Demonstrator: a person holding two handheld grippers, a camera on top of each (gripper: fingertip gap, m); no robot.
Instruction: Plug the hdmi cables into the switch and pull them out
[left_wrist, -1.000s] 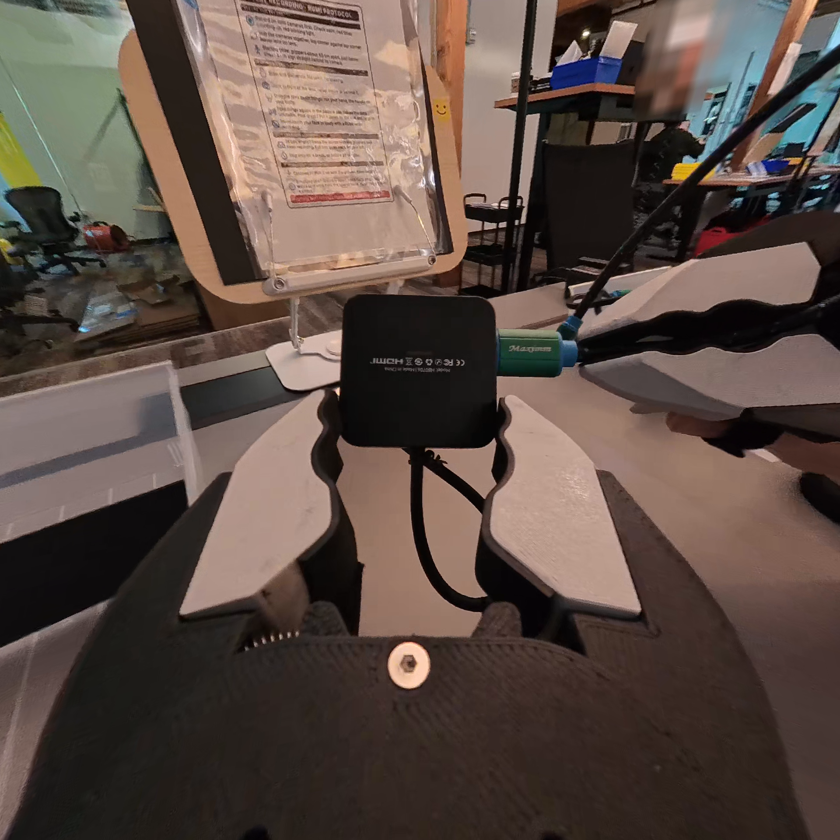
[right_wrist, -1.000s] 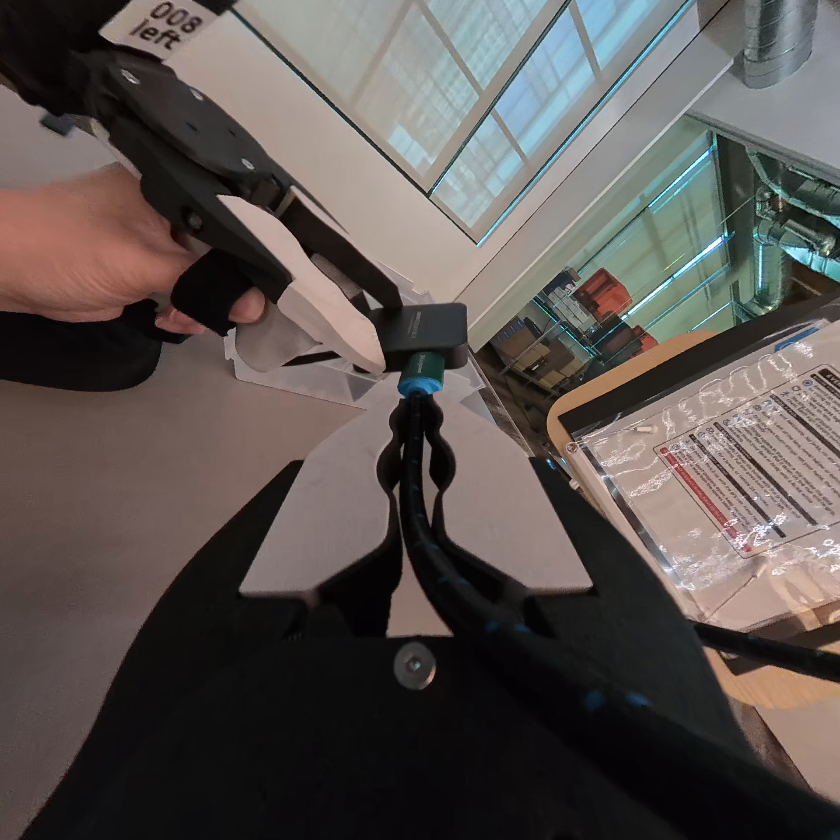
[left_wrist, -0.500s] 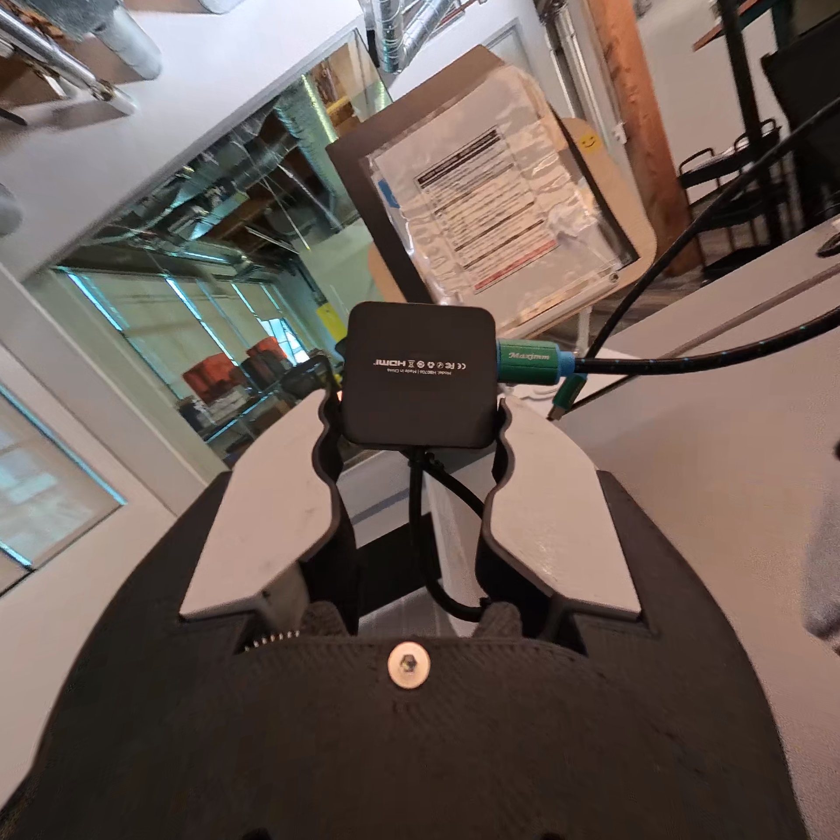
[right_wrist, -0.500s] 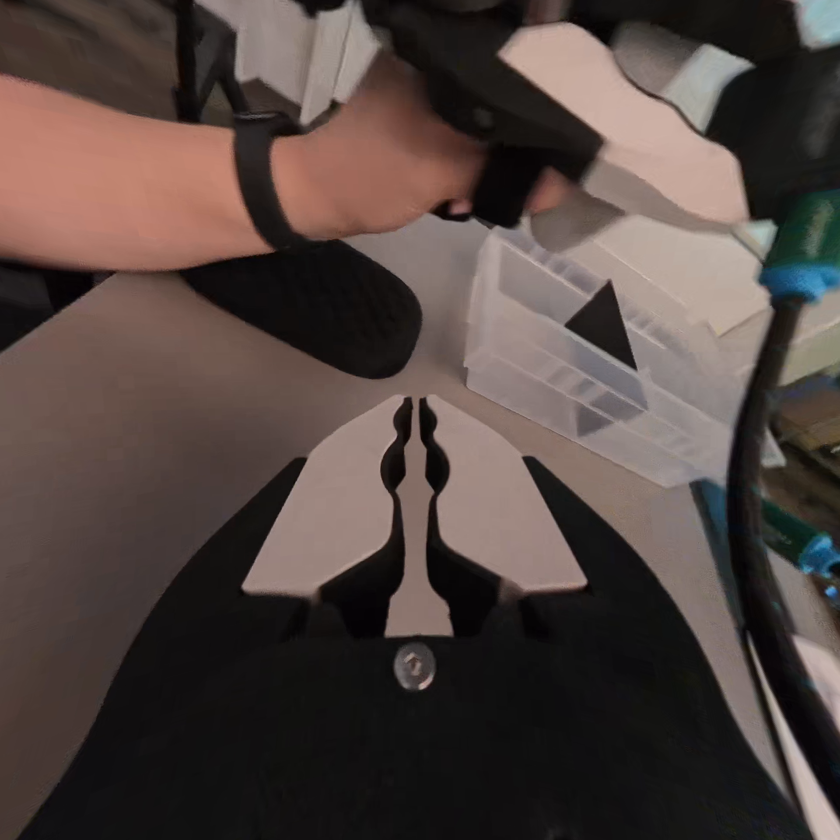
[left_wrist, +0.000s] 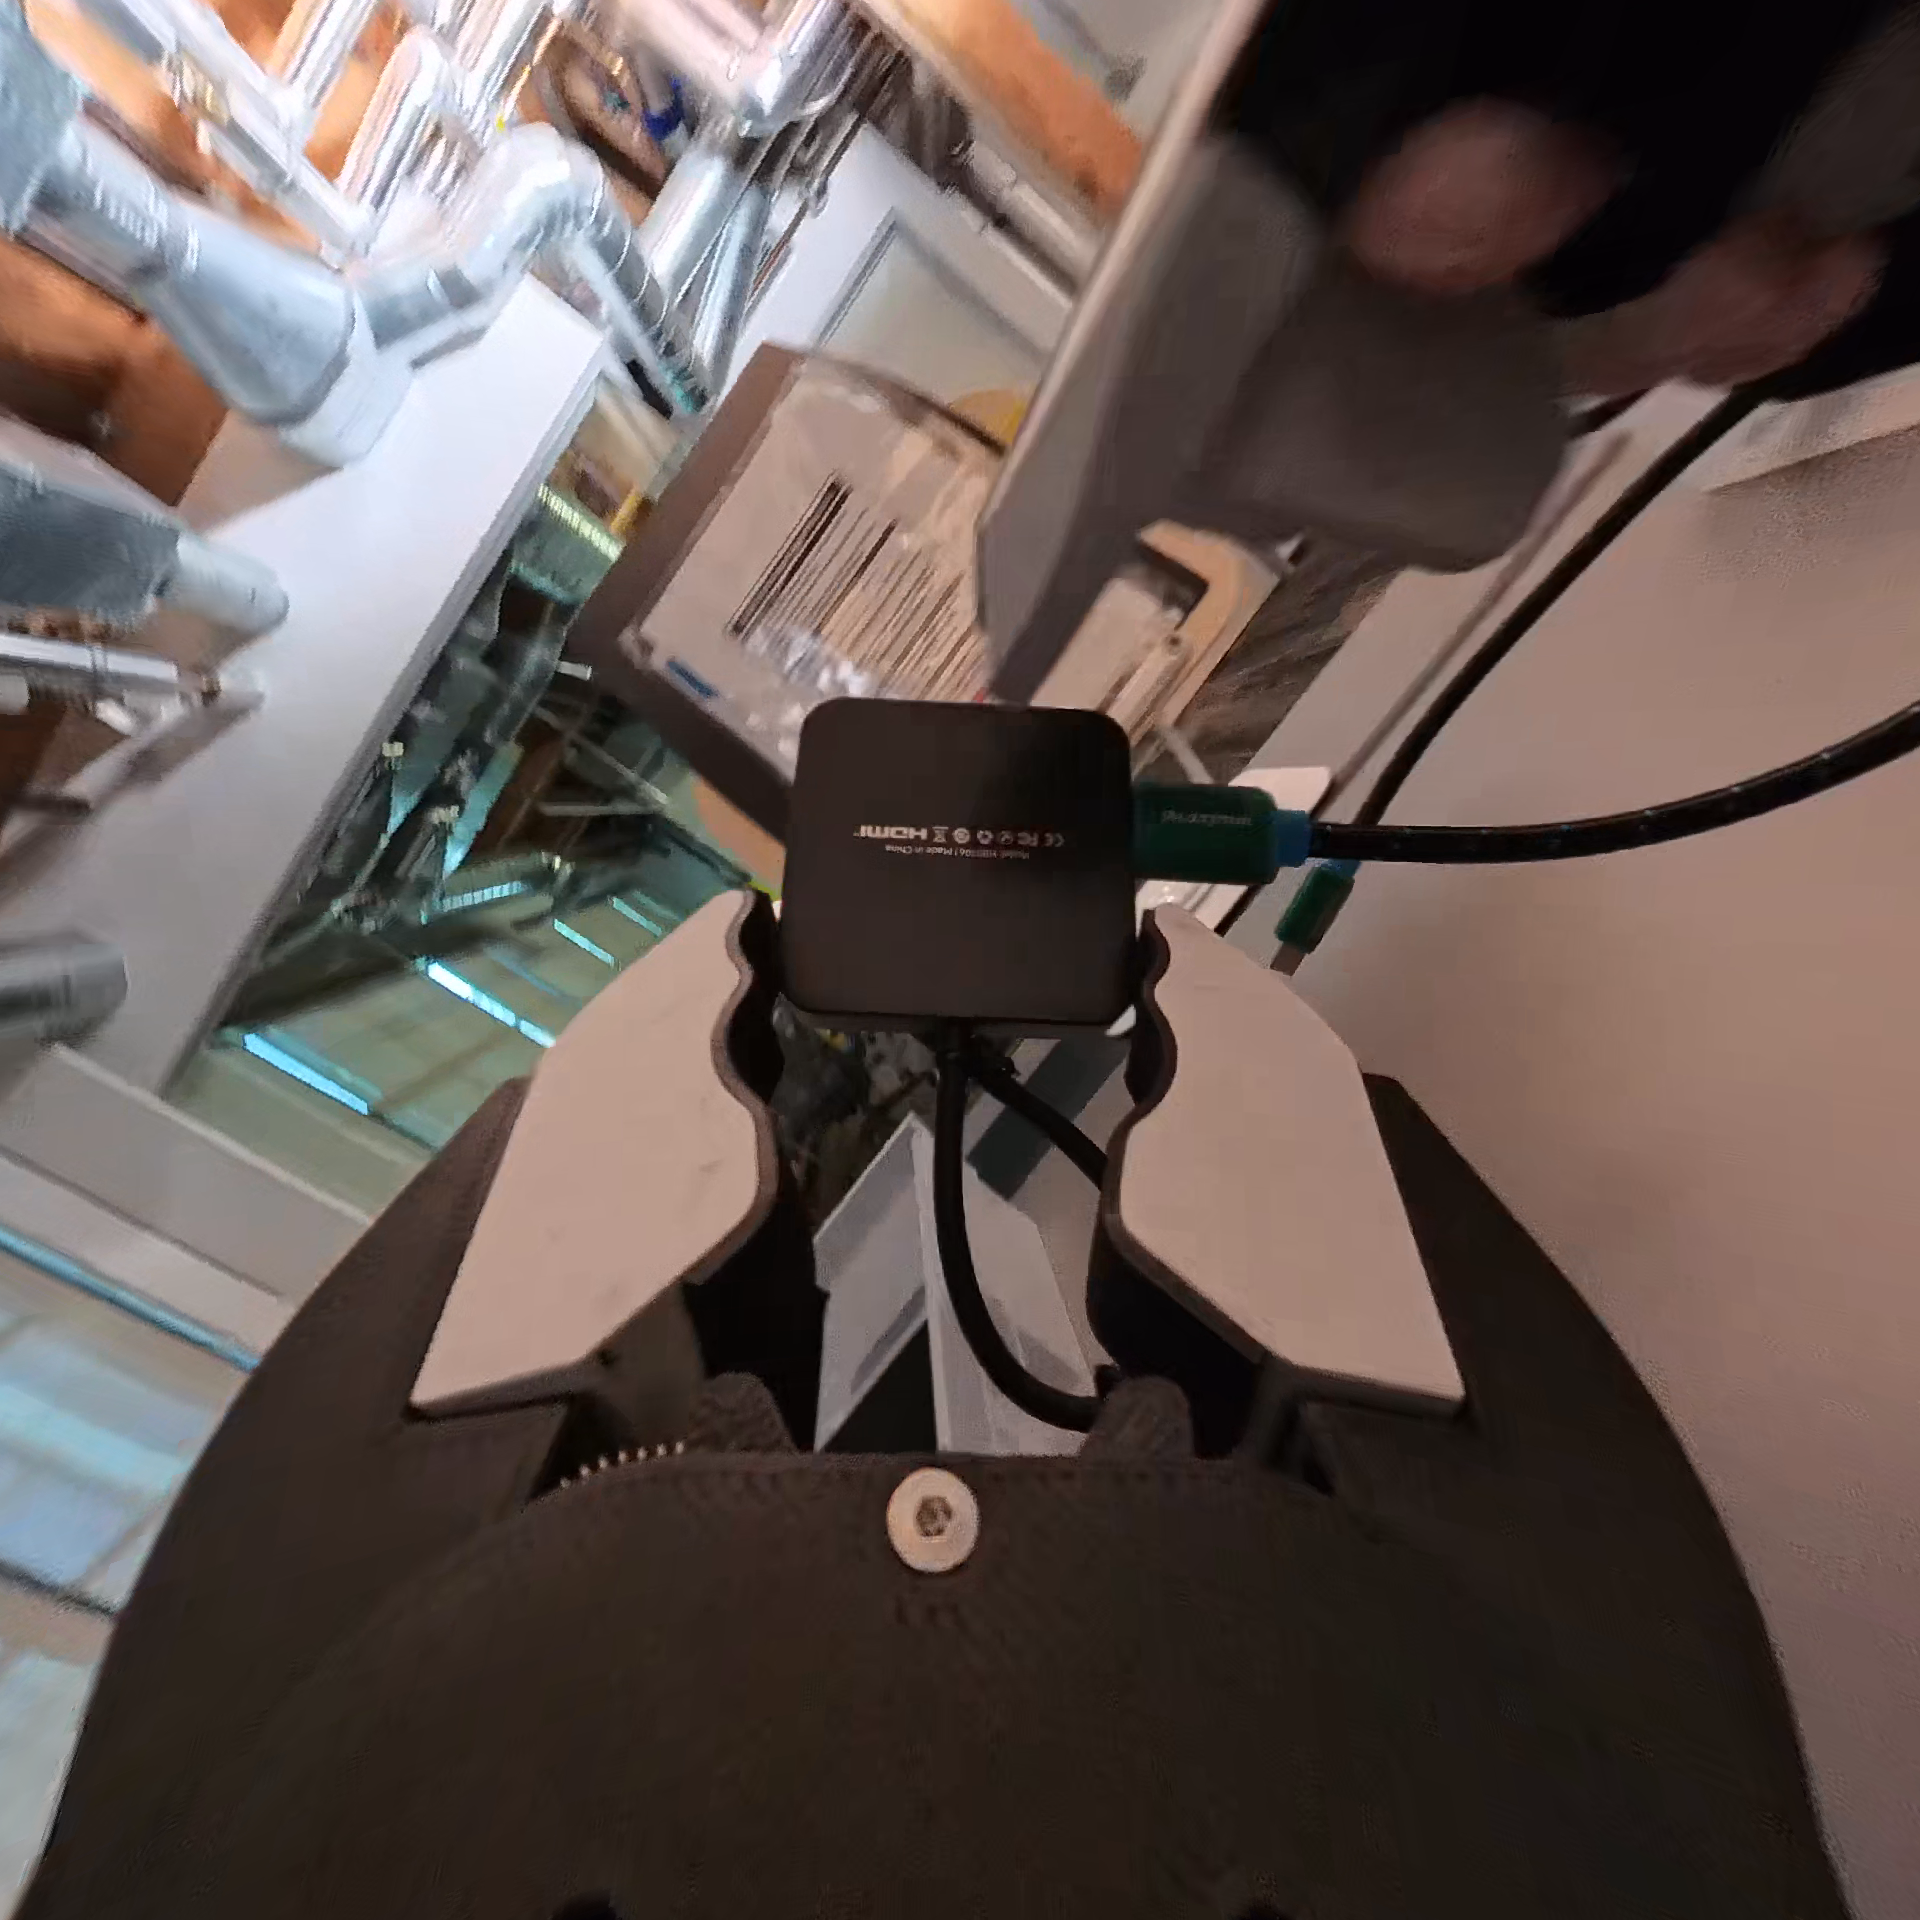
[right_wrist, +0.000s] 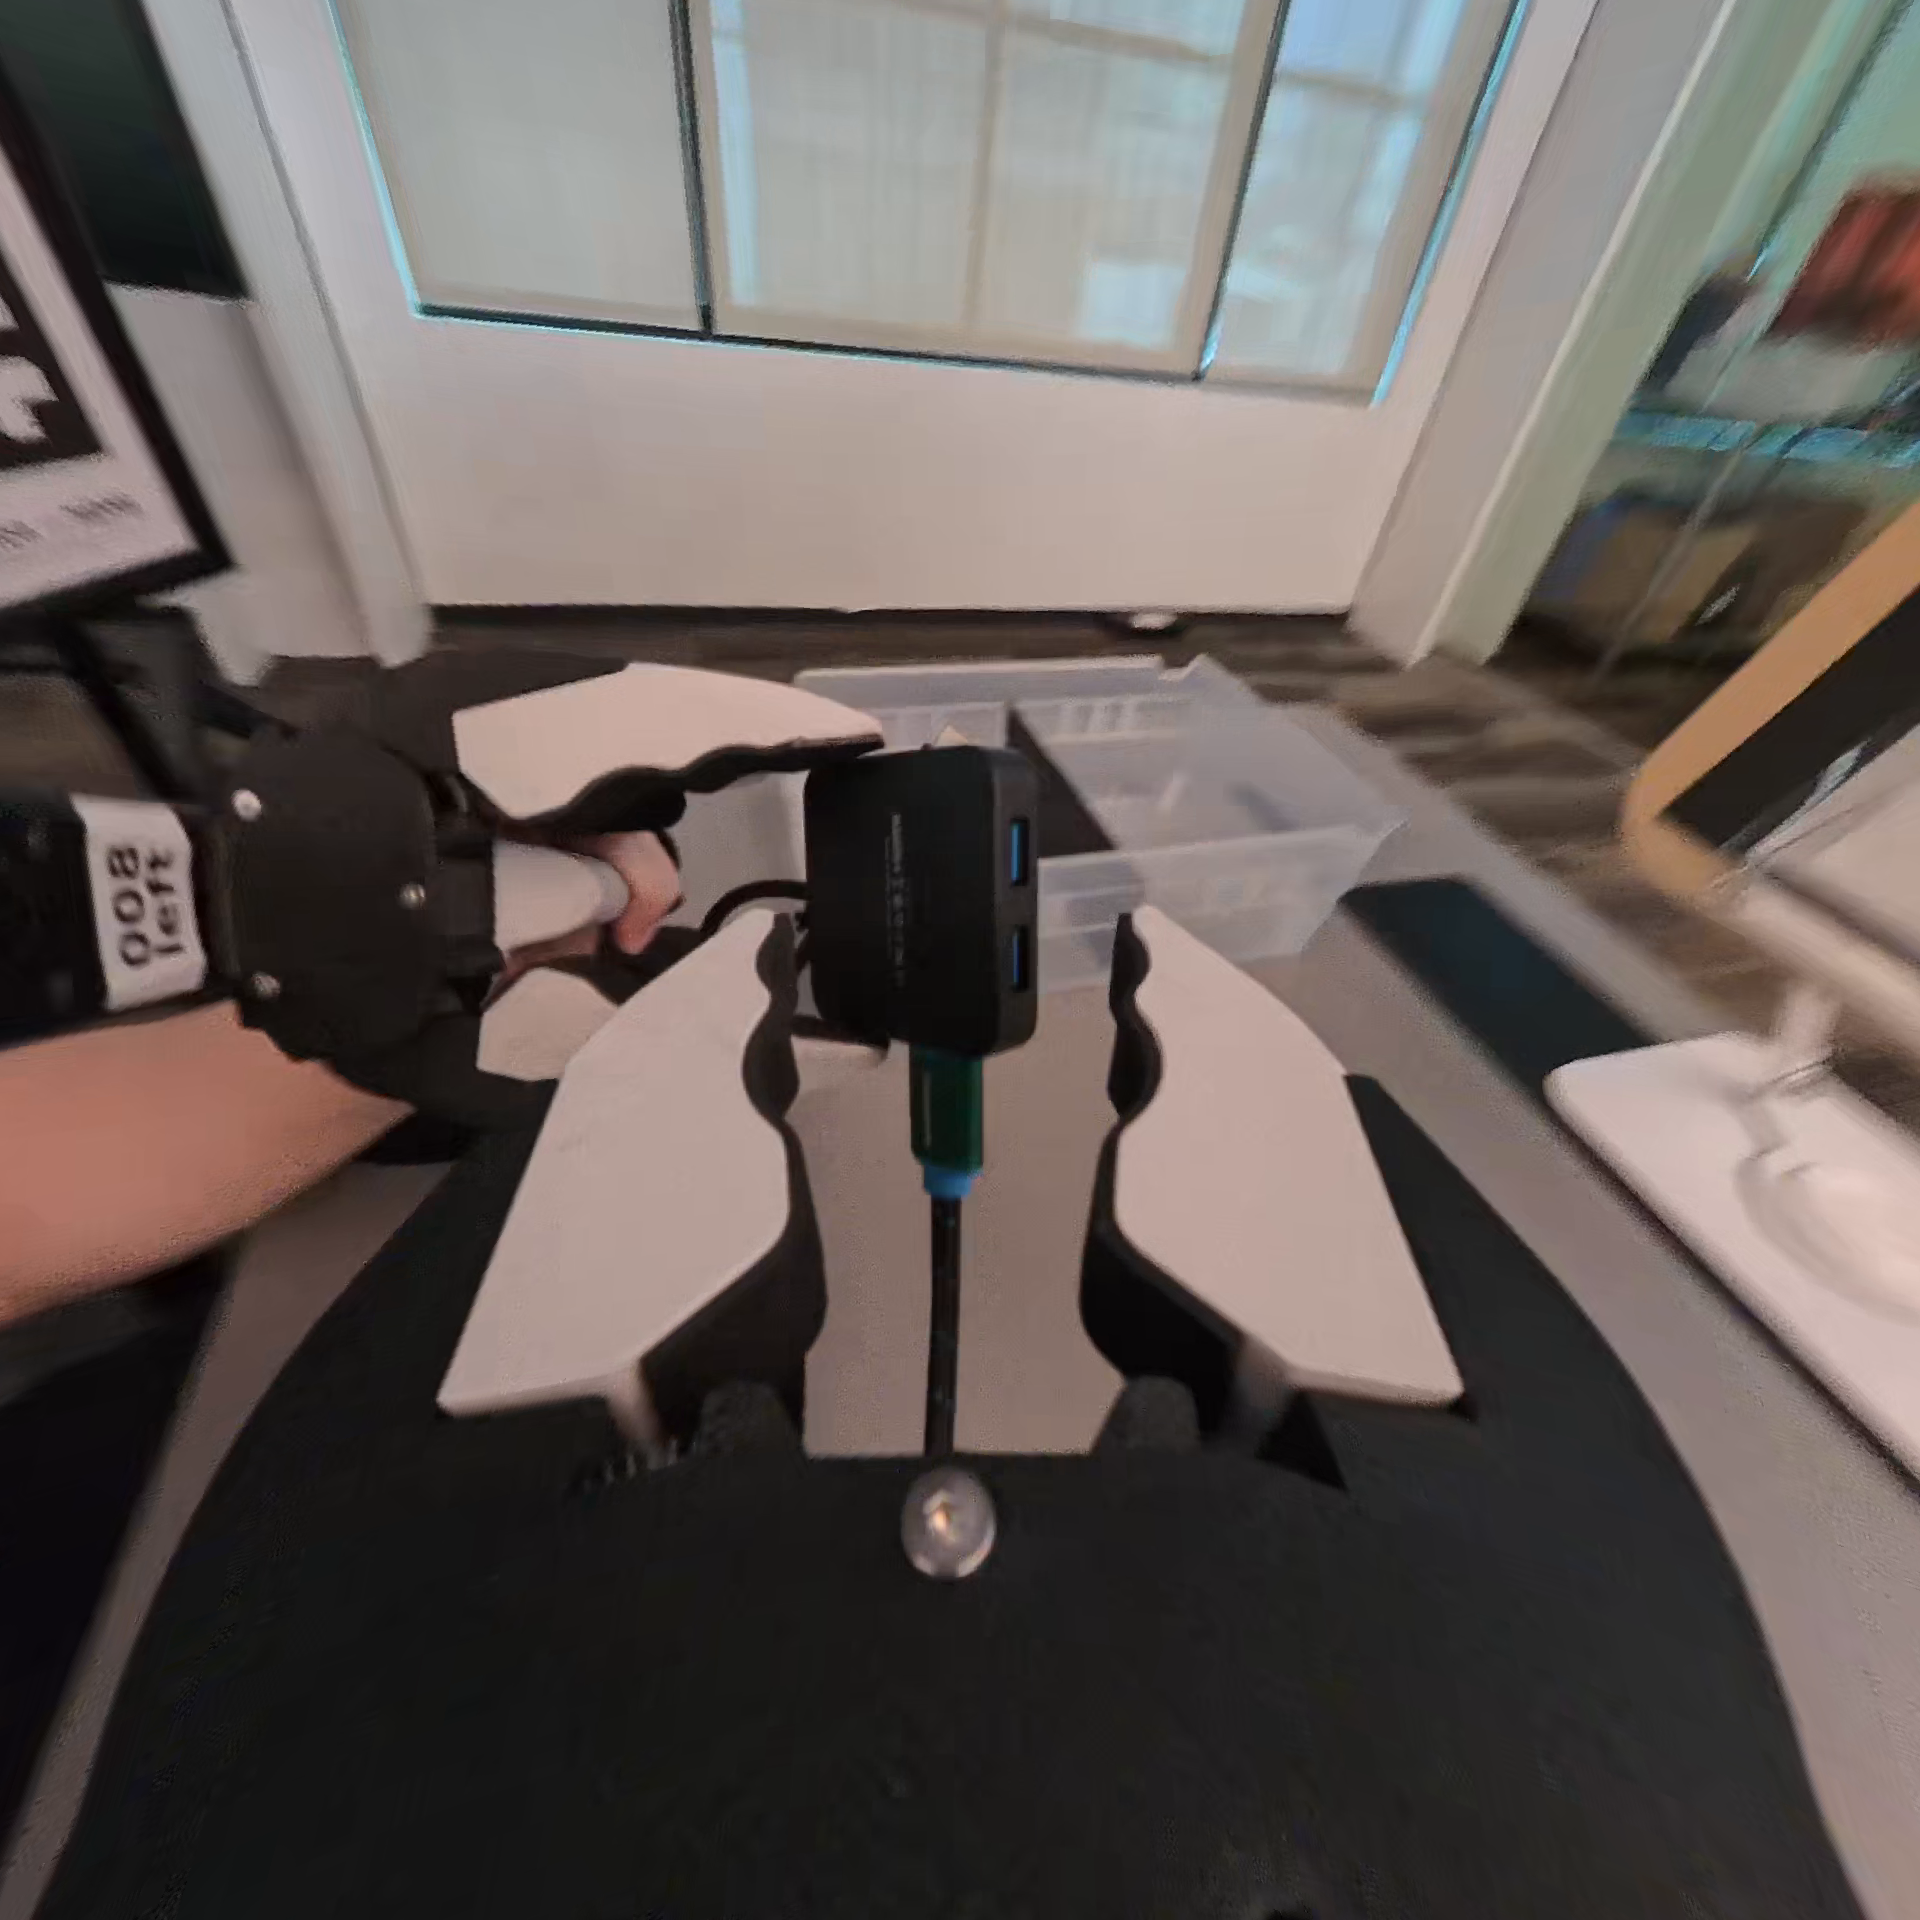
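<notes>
My left gripper (left_wrist: 951, 925) is shut on the black switch (left_wrist: 956, 862), with its pads pressed on the two lower sides. A green HDMI plug (left_wrist: 1205, 831) sits in the switch's right side, and its black cable (left_wrist: 1558, 836) runs off to the right. A second green plug (left_wrist: 1314, 914) lies loose on the table behind. In the right wrist view my right gripper (right_wrist: 951, 956) is open. The switch (right_wrist: 914, 894) and the green plug (right_wrist: 945, 1107) stand between its spread fingers, and the pads touch neither. The left gripper's upper finger (right_wrist: 665, 738) shows there on the switch.
A clear plastic compartment box (right_wrist: 1195, 821) stands on the grey table (right_wrist: 1507, 1091) behind the switch. A stand with a laminated sheet (left_wrist: 883, 561) and its white base (right_wrist: 1766, 1174) are to the right. A person's forearm (right_wrist: 156, 1164) is at the left.
My right gripper let go of the cable, closed on air away from it, then opened and came back around the plugged-in green plug. My left gripper kept hold of the switch while tilting.
</notes>
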